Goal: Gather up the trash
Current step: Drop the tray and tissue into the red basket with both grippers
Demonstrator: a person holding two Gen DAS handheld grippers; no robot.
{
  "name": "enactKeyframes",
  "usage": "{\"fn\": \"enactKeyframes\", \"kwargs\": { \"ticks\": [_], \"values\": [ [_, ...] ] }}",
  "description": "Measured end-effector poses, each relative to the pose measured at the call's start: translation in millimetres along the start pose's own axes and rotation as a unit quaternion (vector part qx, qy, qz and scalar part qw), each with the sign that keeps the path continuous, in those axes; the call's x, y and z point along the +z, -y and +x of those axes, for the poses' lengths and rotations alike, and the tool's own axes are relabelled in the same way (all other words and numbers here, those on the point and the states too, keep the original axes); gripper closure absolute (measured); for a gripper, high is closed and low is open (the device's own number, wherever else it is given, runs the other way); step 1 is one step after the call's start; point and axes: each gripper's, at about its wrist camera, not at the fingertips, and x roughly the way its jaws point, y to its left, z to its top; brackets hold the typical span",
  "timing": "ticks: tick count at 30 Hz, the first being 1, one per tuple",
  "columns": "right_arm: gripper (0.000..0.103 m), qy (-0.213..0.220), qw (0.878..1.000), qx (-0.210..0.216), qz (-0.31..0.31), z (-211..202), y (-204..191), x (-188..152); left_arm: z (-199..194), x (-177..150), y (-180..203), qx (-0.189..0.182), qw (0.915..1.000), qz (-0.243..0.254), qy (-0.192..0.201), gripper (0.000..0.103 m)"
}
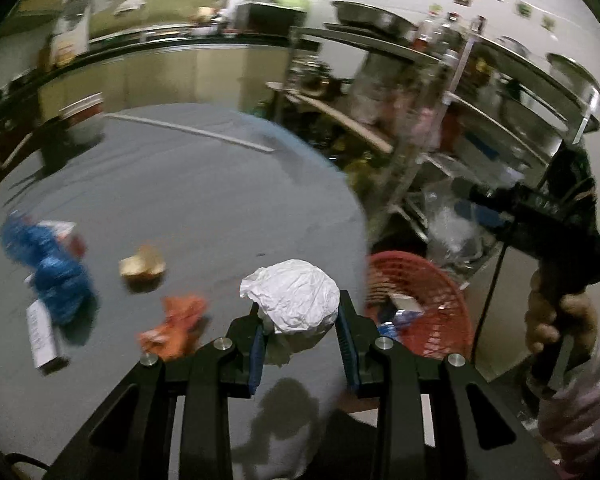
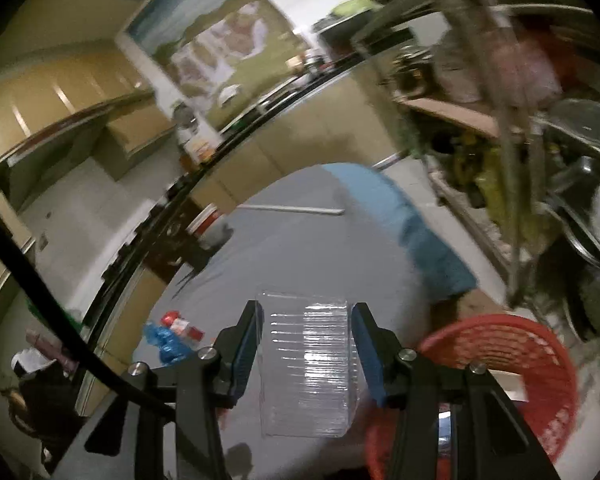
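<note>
My left gripper (image 1: pixel 302 320) is shut on a crumpled white paper ball (image 1: pixel 292 294), held above the grey table (image 1: pixel 204 200). A red mesh basket (image 1: pixel 436 300) sits just right of the table edge, with some packaging inside. My right gripper (image 2: pixel 307 330) is shut on a clear ribbed plastic container (image 2: pixel 308 360), raised over the table near the same red basket (image 2: pixel 540 368). On the table lie an orange wrapper (image 1: pixel 176 326), a tan crumpled piece (image 1: pixel 142 266), a blue plastic bag (image 1: pixel 56 272) and a small white box (image 1: pixel 40 332). The other hand-held gripper (image 1: pixel 540 216) shows at the right with a hand on its handle.
A metal rack (image 1: pixel 460 100) with steel bowls and bottles stands to the right behind the basket. A kitchen counter (image 1: pixel 160 44) runs along the back. A red-and-white cup (image 1: pixel 82 114) and a white stick (image 1: pixel 188 132) lie at the table's far side. A blue cloth (image 2: pixel 412 232) hangs over the table's edge.
</note>
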Motion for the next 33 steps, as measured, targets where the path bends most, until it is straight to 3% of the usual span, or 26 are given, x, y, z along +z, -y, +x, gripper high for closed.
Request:
{"fn": "enactKeyframes", "kwargs": {
  "ticks": [9,21,22,23,24,26,33],
  "values": [
    [0.054,-0.003,0.998,-0.035,0.053,-29.6,67.1,-14.0,40.9,16.6,56.5,-0.055,0.9962,0.054,-0.041,0.069],
    [0.05,-0.032,0.992,-0.075,0.101,-38.1,118.4,-42.9,103.3,5.3,118.2,-0.096,0.9832,0.109,-0.11,0.066],
    [0.05,-0.035,0.991,-0.077,0.106,-38.0,121.3,-43.2,106.4,6.2,120.5,-0.096,0.9826,0.112,-0.113,0.059],
    [0.047,-0.037,0.99,-0.077,0.112,-38.8,123.9,-43.9,108.2,7.8,121.6,-0.092,0.9828,0.114,-0.113,0.043],
    [0.045,-0.037,0.989,-0.08,0.117,-40.1,126.2,-43.4,108.2,8.7,122.2,-0.086,0.9837,0.115,-0.108,0.038],
    [0.04,-0.036,0.988,-0.083,0.125,-43.0,129.3,-42.3,104.0,10.4,120.9,-0.084,0.9853,0.116,-0.093,0.036],
    [0.04,-0.027,0.99,-0.082,0.112,-44.7,118.0,-35.4,80.4,11.5,86.0,-0.044,0.9919,0.093,-0.074,0.036]
  ]
}}
